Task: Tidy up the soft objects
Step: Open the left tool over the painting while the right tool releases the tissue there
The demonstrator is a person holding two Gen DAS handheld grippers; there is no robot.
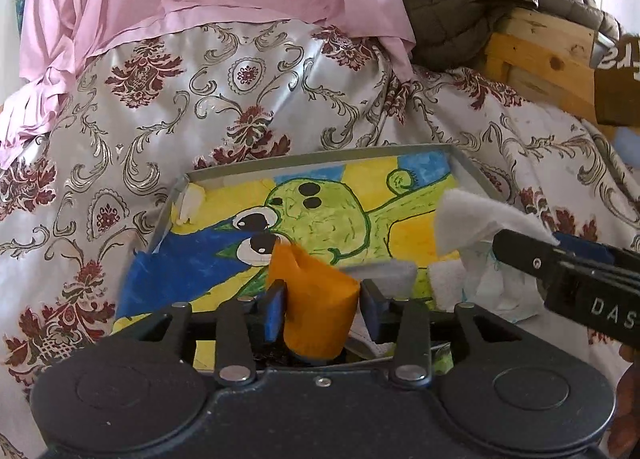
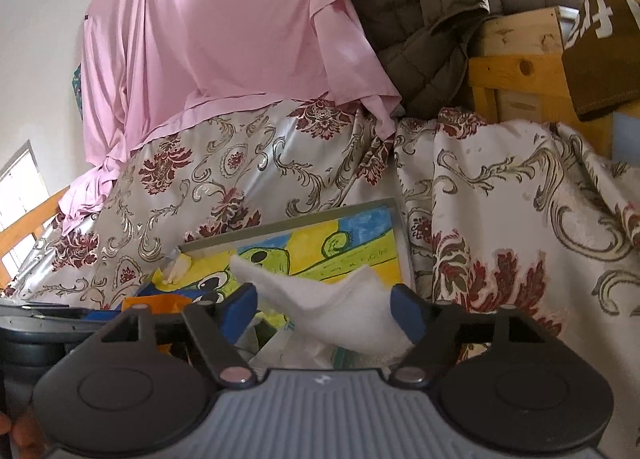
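While both grippers hover above the tray (image 1: pixel 182 195), each grips something soft.
Left gripper (image 1: pixel 320 309) clenches orange cloth (image 1: pixel 316 299); right gripper (image 2: pixel 324 309) clenches white cloth (image 2: pixel 340 307).

orange cloth (image 1: pixel 316 299): matt, smooth | white cloth (image 2: pixel 340 311): fuzzy fleece | bedspread (image 1: pixel 200 99): glossy satin | frame (image 1: pixel 540 55): bare wood

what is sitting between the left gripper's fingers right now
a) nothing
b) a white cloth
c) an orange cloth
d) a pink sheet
c: the left wrist view shows the orange cloth bunched between the blue pads of the left gripper, while the white cloth sits in the right gripper instead.
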